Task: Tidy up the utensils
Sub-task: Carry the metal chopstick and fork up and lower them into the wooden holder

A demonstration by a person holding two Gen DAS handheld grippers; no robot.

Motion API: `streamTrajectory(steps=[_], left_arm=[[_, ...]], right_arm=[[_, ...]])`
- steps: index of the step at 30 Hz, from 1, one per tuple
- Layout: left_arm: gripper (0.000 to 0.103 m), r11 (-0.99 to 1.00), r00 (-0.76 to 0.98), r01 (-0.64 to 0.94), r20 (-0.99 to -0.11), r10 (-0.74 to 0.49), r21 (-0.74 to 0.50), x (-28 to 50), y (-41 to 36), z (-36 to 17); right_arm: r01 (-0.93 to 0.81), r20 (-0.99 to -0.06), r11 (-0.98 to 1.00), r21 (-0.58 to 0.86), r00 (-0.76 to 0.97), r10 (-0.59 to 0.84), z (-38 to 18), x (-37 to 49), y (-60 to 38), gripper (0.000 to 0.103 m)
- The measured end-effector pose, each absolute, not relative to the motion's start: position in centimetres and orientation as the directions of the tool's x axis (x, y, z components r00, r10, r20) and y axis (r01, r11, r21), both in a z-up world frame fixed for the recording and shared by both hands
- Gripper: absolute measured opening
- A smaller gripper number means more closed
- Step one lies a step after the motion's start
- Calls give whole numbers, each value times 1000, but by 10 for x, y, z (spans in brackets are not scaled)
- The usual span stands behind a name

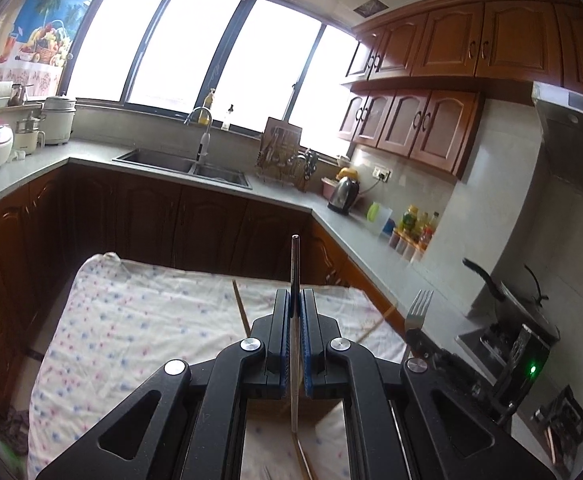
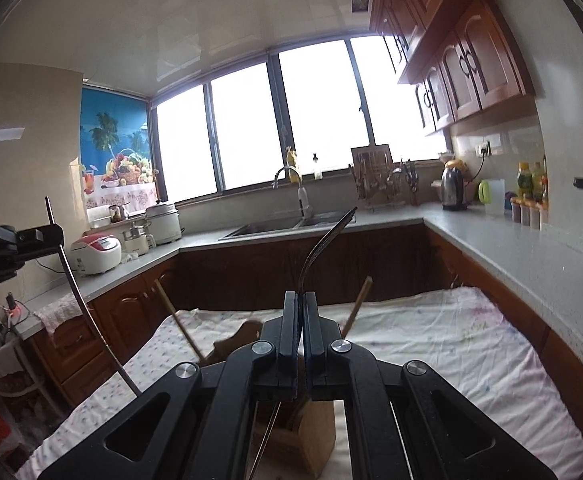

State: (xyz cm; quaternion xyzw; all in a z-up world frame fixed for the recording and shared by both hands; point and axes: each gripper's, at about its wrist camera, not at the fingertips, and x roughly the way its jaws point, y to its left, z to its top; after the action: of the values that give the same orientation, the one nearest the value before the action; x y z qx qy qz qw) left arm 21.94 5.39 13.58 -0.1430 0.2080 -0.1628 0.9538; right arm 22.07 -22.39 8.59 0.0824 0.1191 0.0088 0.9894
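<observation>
Currently left gripper [image 1: 296, 304] clamps a thin, stiff metal chopstick [image 1: 294, 264] mid-shaft, right gripper [image 2: 301, 308] pinches a light, slippery fork [image 2: 323, 246] at its handle

Wrist views windowward (perhaps overlapping)

Shiny metal fork [image 2: 323, 240], matt wooden holder [image 2: 311, 436], wrinkled cotton cloth [image 2: 431, 344].

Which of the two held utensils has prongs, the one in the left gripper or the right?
The fork in the right gripper; the left gripper holds a straight metal rod without prongs.
</observation>
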Motion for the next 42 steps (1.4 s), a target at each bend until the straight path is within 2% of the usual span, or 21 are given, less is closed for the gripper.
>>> streamTrajectory(steps=[9,14,23,27,42], left_arm=[[3,914,888,211,-322,-328,-347,267,54,130],[3,923,899,176,-325,-292,-342,291,48,114],[3,935,893,152,-361,-269,-320,314,26,78],[3,942,886,158,-379,-267,-296,319,16,66],[3,939,842,157,-455,-289,-307,326,24,27]], right_arm=[[69,-165,997,33,984,-63,73,254,-203,2],[98,-158,995,5,983,-95,60,267,-199,2],[74,-141,991,-114,986,-90,36,264,-170,2],[33,-169,992,-119,984,-53,26,262,-165,2],[-82,-338,996,44,937,92,8,244,-201,2]])
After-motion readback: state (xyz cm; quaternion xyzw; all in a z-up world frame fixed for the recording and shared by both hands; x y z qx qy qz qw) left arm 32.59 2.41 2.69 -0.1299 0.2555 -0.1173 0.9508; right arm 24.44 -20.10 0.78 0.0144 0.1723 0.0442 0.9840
